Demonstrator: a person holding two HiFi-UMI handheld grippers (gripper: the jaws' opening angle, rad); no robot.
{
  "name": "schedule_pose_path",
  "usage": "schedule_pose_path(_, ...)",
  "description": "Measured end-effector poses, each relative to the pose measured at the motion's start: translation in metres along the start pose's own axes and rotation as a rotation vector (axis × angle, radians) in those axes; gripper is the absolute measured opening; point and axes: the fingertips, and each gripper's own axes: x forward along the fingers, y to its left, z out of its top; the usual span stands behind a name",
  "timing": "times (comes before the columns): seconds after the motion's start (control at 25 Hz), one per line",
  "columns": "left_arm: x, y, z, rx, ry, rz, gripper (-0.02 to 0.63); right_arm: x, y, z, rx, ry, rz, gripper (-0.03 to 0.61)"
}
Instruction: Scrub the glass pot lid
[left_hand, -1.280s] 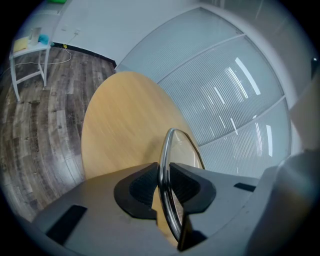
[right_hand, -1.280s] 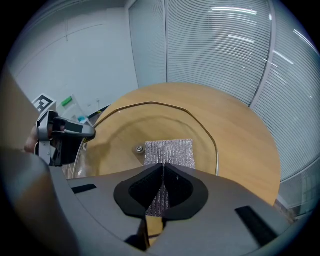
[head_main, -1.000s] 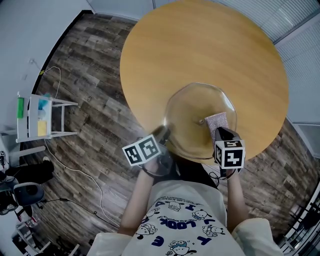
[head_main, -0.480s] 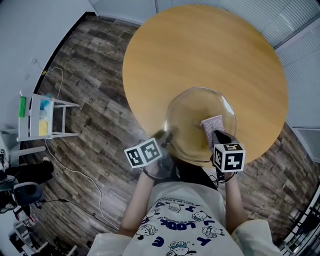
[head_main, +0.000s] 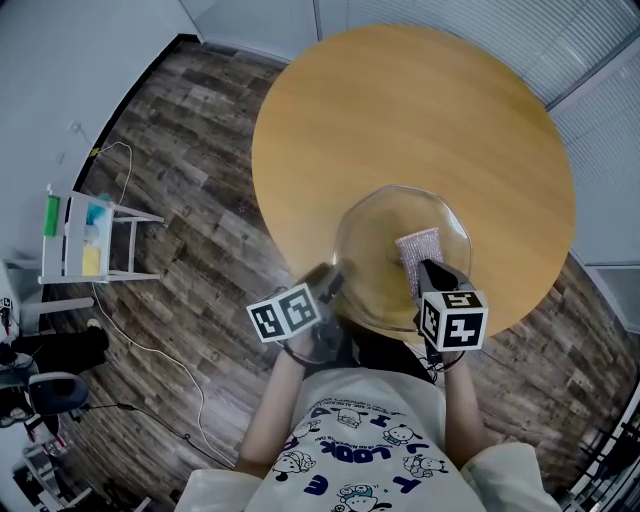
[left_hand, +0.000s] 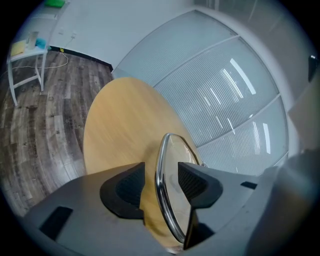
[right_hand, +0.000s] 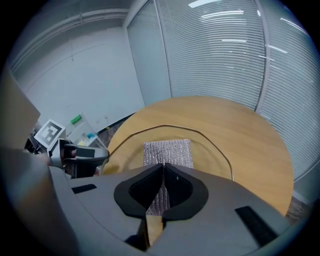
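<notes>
White rack (head_main: 85, 235): far left of the head view, on the plank floor (head_main: 190, 130), holding green, blue and yellow items too small to name; the left gripper view catches it in its upper left corner.
Cable (head_main: 130, 330): trails over the floor below the rack, seen in the head view only.
Left gripper (head_main: 328, 280): lower centre, at the table's near edge. Its own view (left_hand: 161, 180) shows what the head view cannot: the jaws have just been opening and stand apart, the lid's metal rim between them with neither pad pressing on it.
Glass pot lid (head_main: 375, 270): on the near part of the round wooden table (head_main: 400, 110), overhanging its edge; edge-on in the left gripper view (left_hand: 167, 150), broad and flat in the right gripper view (right_hand: 205, 150).
Scouring pad (head_main: 416, 248): silvery grey, lying on the lid's right half.
Right gripper (head_main: 425, 270): right of centre; its own view (right_hand: 163, 167) shows the jaws together, pinching the pad's near end (right_hand: 167, 152).
Window blinds (right_hand: 215, 50): behind the table in both gripper views.
</notes>
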Motion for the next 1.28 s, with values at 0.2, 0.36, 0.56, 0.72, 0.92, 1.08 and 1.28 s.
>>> schedule_pose_path(0.2,-0.014,0.004,0.014,0.039,-0.047,0.044,0.19,-0.006,0.009,0.013,0.0,-0.065,-0.005,0.031)
schedule_pose_path(0.36,-0.027,-0.013,0.032,0.162,-0.098,0.063,0.149,-0.014,0.016,0.026,0.017,-0.139,-0.003,0.031)
schedule_pose_path(0.56,-0.042,-0.047,0.058,0.306,-0.217,0.08,0.054,-0.027,0.022,0.041,0.008,-0.218,0.008,0.031)
schedule_pose_path(0.72,-0.047,-0.076,0.071,0.439,-0.283,0.081,0.046,-0.039,0.025,0.055,0.007,-0.274,0.004,0.031)
schedule_pose_path(0.92,-0.047,-0.107,0.073,0.626,-0.324,0.108,0.046,-0.056,0.023,0.068,0.027,-0.356,-0.01,0.031)
schedule_pose_path(1.08,-0.047,-0.129,0.075,0.757,-0.375,0.12,0.046,-0.067,0.024,0.076,0.025,-0.414,-0.027,0.031)
schedule_pose_path(1.28,-0.041,-0.152,0.072,0.826,-0.399,0.104,0.045,-0.077,0.022,0.082,0.028,-0.466,-0.052,0.031)
